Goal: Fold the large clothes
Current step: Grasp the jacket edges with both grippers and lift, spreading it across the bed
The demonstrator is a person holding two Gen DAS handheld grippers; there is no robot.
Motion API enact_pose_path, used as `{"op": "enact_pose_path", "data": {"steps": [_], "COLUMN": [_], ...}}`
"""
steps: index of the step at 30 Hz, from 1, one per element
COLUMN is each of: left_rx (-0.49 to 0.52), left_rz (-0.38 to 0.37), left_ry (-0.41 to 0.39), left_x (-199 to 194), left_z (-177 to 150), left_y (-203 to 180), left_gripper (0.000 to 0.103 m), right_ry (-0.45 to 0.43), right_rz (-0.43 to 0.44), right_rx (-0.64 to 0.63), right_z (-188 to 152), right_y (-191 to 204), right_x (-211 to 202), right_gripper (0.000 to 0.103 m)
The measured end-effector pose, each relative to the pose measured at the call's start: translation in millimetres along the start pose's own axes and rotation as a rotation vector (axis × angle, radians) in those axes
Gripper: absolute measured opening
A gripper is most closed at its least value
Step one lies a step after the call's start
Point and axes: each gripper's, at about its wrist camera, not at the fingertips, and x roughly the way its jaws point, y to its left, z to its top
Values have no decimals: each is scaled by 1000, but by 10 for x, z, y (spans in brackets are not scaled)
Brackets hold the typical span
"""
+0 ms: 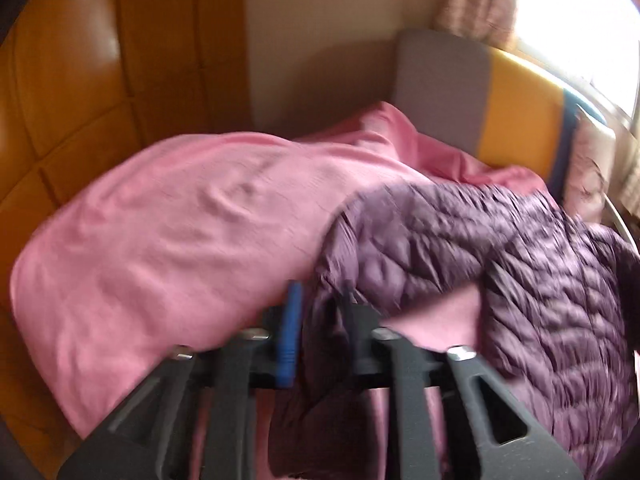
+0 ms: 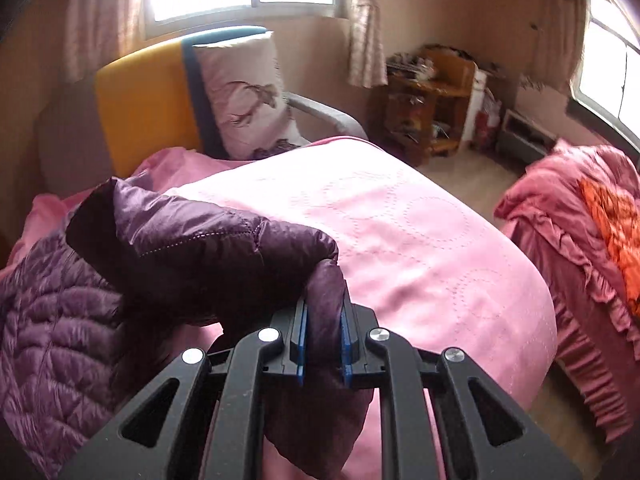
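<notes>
A quilted purple jacket [image 1: 500, 248] lies across a bed with a pink cover [image 1: 160, 240]. In the left wrist view, which is blurred, my left gripper [image 1: 322, 308] has a fold of the jacket filling the gap between its fingers. That edge is raised off the cover, so the gripper is shut on it. In the right wrist view my right gripper [image 2: 324, 312] is shut on another part of the purple jacket [image 2: 200, 240]. A bunched fold is squeezed between its blue pads [image 2: 301, 344] and held above the pink cover [image 2: 420, 240].
A grey and yellow headboard [image 1: 516, 120] and a printed pillow [image 2: 244, 92] stand at the bed's far end. A wooden wardrobe [image 1: 80, 80] is close on the left. To the right are bare floor, a cluttered wooden shelf [image 2: 428, 100] and ruffled pink bedding [image 2: 580, 240].
</notes>
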Motion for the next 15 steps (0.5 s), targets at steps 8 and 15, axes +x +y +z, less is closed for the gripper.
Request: {"op": "enact_pose_path", "data": {"steps": [8, 15], "left_rx": [4, -64], "left_rz": [-319, -631], "left_ry": [-106, 109], "left_x": [-522, -166], "left_z": [-203, -813], "left_y": [55, -144], "left_gripper": [84, 84], "right_ry": [-61, 24], "right_rz": [-131, 222], "right_rx": [248, 102], "right_z": [625, 203], "right_y": [-698, -260], "right_x": [218, -316], "right_gripper": [79, 93]}}
